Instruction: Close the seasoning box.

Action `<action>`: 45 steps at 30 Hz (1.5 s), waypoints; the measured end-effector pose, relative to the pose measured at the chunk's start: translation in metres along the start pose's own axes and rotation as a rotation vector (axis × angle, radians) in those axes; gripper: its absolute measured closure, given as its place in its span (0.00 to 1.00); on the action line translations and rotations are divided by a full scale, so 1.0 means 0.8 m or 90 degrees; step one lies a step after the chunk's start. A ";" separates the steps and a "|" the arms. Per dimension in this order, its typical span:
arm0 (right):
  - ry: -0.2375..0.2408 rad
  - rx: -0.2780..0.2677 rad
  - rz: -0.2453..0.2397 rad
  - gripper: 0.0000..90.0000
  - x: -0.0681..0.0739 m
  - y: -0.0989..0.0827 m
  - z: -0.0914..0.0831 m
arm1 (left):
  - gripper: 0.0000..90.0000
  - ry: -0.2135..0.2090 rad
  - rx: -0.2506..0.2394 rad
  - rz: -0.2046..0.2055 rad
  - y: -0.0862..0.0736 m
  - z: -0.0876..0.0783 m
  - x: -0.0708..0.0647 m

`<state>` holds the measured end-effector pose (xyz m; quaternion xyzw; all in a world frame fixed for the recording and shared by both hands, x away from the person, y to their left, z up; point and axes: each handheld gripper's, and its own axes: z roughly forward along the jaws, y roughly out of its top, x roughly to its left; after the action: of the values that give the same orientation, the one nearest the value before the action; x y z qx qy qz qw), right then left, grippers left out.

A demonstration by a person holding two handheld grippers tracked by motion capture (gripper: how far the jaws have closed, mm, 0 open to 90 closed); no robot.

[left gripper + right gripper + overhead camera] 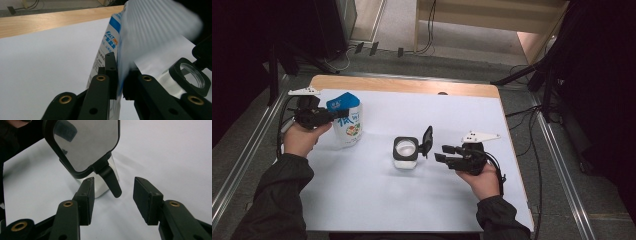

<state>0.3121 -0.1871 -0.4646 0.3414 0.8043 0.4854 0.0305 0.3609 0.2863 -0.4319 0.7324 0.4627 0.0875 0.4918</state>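
From above, a person's left gripper point(328, 116) pinches the blue top of a white pouch point(347, 122) standing at the table's point(412, 86) left side, while the right gripper point(443, 153), jaws apart and holding nothing, waits just beside an open-lidded jar point(405, 152) at centre. The left gripper view confirms the pouch point(110, 37) clamped between narrow jaws; the jar point(190, 77) sits off to the right. In the right gripper view, the raised lid point(85, 143) stands ahead. Pouring well probably means steadying the jar first, then tilting the pouch slowly over its mouth.
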 end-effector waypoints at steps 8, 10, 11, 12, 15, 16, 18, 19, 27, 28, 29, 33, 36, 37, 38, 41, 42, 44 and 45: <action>0.001 -0.008 0.009 0.70 -0.001 0.008 0.006 | 0.92 0.002 0.004 0.015 -0.010 -0.005 -0.004; 0.007 -0.014 0.020 0.77 -0.002 0.011 0.006 | 0.91 0.005 0.005 0.017 -0.011 -0.005 -0.005; 0.008 -0.017 0.024 0.82 -0.002 0.012 0.005 | 0.90 0.007 0.006 0.019 -0.012 -0.006 -0.006; 0.010 -0.020 0.029 0.85 -0.003 0.014 0.005 | 0.88 0.007 0.008 0.020 -0.012 -0.006 -0.006; 0.013 -0.030 0.029 0.95 -0.003 0.016 0.006 | 0.83 0.007 0.008 0.016 -0.014 -0.006 -0.007; 0.003 -0.032 0.022 0.97 -0.003 0.017 0.007 | 0.80 0.008 0.008 0.016 -0.015 -0.006 -0.007; 0.001 -0.038 0.021 1.00 -0.004 0.019 0.008 | 0.78 0.008 0.007 0.017 -0.015 -0.007 -0.007; 0.002 -0.042 0.016 1.00 -0.004 0.020 0.009 | 0.76 0.011 0.006 0.017 -0.016 -0.007 -0.007; 0.001 -0.039 -0.004 1.00 -0.001 0.026 0.016 | 0.62 0.011 0.015 0.037 -0.020 -0.009 -0.009; 0.003 -0.043 -0.004 1.00 -0.001 0.028 0.016 | 0.58 0.015 0.013 0.041 -0.021 -0.009 -0.010; 0.005 -0.046 -0.002 1.00 -0.001 0.029 0.017 | 0.56 0.015 0.014 0.044 -0.022 -0.010 -0.010; 0.016 -0.050 -0.009 1.00 0.001 0.035 0.022 | 0.49 0.015 0.010 0.041 -0.028 -0.015 -0.011; 0.019 -0.051 -0.012 1.00 0.005 0.036 0.025 | 0.47 0.017 0.008 0.045 -0.035 -0.020 -0.013; 0.017 -0.048 -0.015 1.00 0.006 0.037 0.026 | 0.46 0.021 0.009 0.048 -0.037 -0.021 -0.014; 0.016 -0.050 -0.017 1.00 0.006 0.038 0.026 | 0.45 0.025 0.010 0.048 -0.039 -0.022 -0.015; 0.019 -0.054 -0.007 1.00 0.006 0.039 0.025 | 0.45 0.030 0.011 0.049 -0.046 -0.025 -0.016; 0.019 -0.058 -0.008 1.00 0.005 0.040 0.026 | 0.44 0.032 0.014 0.046 -0.049 -0.027 -0.017; 0.021 -0.060 -0.009 1.00 0.006 0.041 0.026 | 0.44 0.034 0.017 0.045 -0.053 -0.028 -0.017; 0.021 -0.060 -0.008 1.00 0.006 0.042 0.027 | 0.44 0.034 0.019 0.045 -0.056 -0.029 -0.017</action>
<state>0.3337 -0.1581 -0.4475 0.3264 0.7831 0.5281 0.0359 0.3131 0.2948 -0.4517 0.7527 0.4510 0.1177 0.4649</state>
